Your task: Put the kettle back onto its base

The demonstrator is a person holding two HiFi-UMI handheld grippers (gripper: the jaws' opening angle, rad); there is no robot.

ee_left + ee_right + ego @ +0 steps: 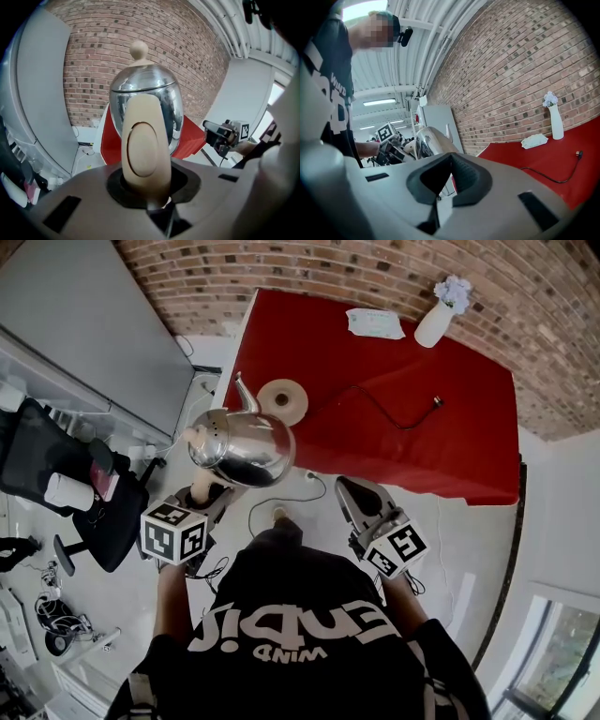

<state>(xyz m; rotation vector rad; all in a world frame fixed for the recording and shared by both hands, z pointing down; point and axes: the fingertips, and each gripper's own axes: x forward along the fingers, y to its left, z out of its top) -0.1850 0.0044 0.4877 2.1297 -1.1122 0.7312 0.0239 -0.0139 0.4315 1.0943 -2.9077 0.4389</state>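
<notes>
Holding the kettle aloft with the left gripper, jaws clamped on the cream handle, which fills the notch between the pads in the left gripper view. Carrying it upright, with the steel body straight beyond the jaws, the spout pointing away from the gripper and the round cream lid knob on top.

Holding the right gripper off to the right of the left one, about level with it and well apart from the kettle. Jaws drawn together there, tips meeting, with nothing between them in the right gripper view.

Facing a red table past both sets of jaws. Just beyond the kettle's spout, on the table corner nearest the left gripper: the round cream base, bare, not touching the kettle. Further out, ahead of the right gripper: the cable plug, lying loose on the red top. At the far edge, beyond the right gripper's jaws: a white vase with pale flowers, and beside it a flat tissue pack. Behind the table, a brick wall. Out to the left of the left gripper, on the pale floor, a black office chair.
</notes>
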